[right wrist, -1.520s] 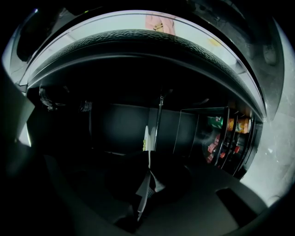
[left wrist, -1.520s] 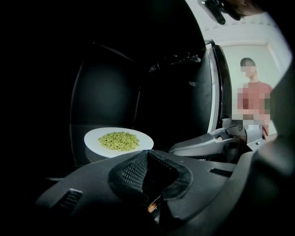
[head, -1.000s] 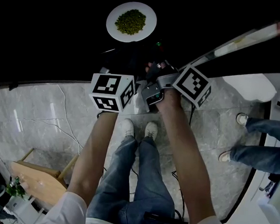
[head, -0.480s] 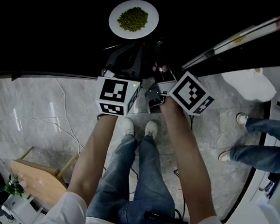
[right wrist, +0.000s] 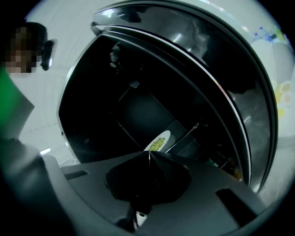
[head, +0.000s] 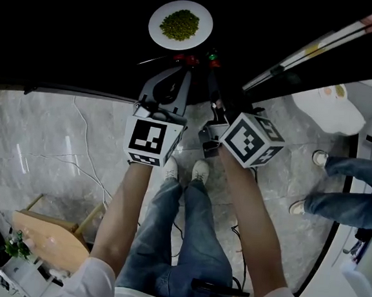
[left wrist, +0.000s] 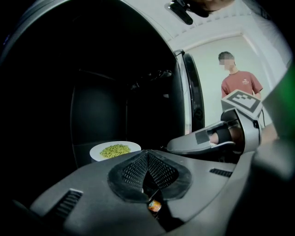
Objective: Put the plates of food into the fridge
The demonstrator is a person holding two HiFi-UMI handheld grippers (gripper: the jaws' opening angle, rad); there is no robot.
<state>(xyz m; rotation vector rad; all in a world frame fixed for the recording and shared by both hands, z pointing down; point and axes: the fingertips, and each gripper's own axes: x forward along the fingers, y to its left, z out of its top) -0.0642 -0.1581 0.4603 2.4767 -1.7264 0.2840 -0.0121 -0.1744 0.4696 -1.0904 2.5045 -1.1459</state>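
A white plate of green food (head: 180, 24) rests on a dark shelf inside the black fridge (head: 67, 31). Both grippers hover below it, apart from the plate, over the fridge's front edge. My left gripper (head: 183, 60) points at the plate with its jaws pressed together and nothing between them. My right gripper (head: 212, 59) sits just beside it, also shut and empty. In the left gripper view the plate (left wrist: 115, 150) lies beyond the shut gripper (left wrist: 147, 153), with the right gripper (left wrist: 212, 138) alongside. The right gripper view shows the plate (right wrist: 157, 142) just past the shut gripper (right wrist: 149, 155).
The open fridge door's edge (head: 324, 43) runs diagonally at upper right. A white rounded object (head: 332, 102) and another person's legs (head: 338, 184) are on the marble floor at right. A wooden chair (head: 49, 236) stands lower left. A person in a red shirt (left wrist: 239, 85) stands behind.
Both grippers have drawn back toward me, away from the plate, and their jaws now show fully. The plate stays on the shelf.
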